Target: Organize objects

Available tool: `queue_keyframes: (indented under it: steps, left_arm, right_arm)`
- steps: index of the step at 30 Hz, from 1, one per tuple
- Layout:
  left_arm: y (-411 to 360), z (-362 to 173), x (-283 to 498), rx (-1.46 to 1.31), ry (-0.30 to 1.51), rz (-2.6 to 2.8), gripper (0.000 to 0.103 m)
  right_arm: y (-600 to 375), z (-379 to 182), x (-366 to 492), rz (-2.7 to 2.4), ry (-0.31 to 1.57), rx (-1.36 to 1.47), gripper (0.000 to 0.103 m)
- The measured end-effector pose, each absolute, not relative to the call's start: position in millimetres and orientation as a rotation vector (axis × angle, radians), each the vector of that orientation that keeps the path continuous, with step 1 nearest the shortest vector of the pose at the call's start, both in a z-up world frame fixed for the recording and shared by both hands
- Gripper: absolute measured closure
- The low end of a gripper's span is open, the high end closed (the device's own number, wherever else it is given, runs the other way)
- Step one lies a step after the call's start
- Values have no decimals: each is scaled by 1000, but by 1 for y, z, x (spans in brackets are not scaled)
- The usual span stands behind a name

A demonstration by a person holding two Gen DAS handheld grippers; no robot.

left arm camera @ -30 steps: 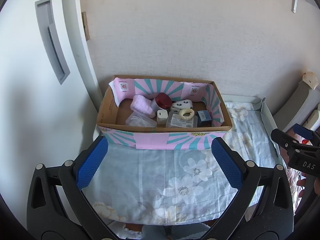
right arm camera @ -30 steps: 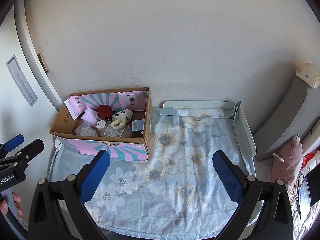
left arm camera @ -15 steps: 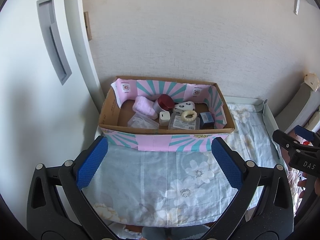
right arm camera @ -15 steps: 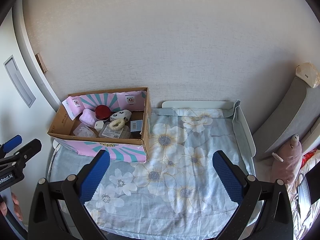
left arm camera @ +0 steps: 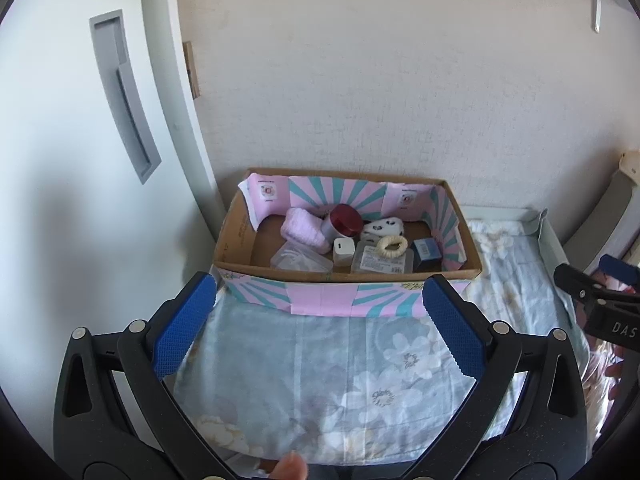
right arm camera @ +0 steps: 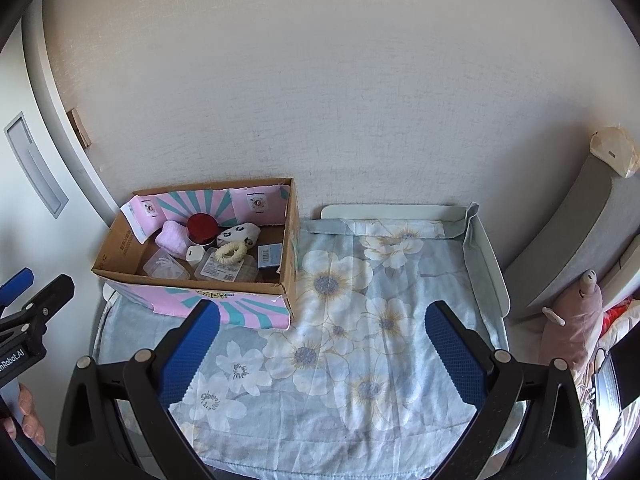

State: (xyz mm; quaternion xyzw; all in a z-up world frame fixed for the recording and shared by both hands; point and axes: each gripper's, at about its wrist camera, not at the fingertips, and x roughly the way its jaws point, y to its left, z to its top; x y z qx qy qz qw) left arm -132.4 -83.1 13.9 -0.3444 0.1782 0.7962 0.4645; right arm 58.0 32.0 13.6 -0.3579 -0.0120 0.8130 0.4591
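Left wrist view: our cardboard box (left arm camera: pixel 348 276), lined with pink-and-teal paper, sits at the far left of the floral sheet (left arm camera: pixel 312 360) against the wall, and it looms slightly nearer than a second ago as we edge both tools forward. Packed inside are a pink cloth (left arm camera: pixel 302 227), a red-lidded jar (left arm camera: pixel 345 220), a spotted pouch (left arm camera: pixel 383 227), a cream scrunchie (left arm camera: pixel 393 245) lying on a clear case (left arm camera: pixel 380 262), a white plug (left arm camera: pixel 344 249), a clear bag (left arm camera: pixel 300 258) and a dark blue carton (left arm camera: pixel 427 251). Nothing loose shows on the sheet, so we judge the scene fits either a finished tidy-up or a box about to be unpacked. Our left gripper (left arm camera: pixel 316 312) is spread wide and empty; our right gripper (right arm camera: pixel 322 334) is likewise spread, carrying nothing, above the sheet beside the box.
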Motion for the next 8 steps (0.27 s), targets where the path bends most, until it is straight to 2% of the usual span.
queue_keyframes:
  steps: [8]
  left_arm:
    - [-83, 14, -134, -847, 433, 1968, 0]
  right_arm:
    - [32, 14, 58, 2003, -29, -883, 1]
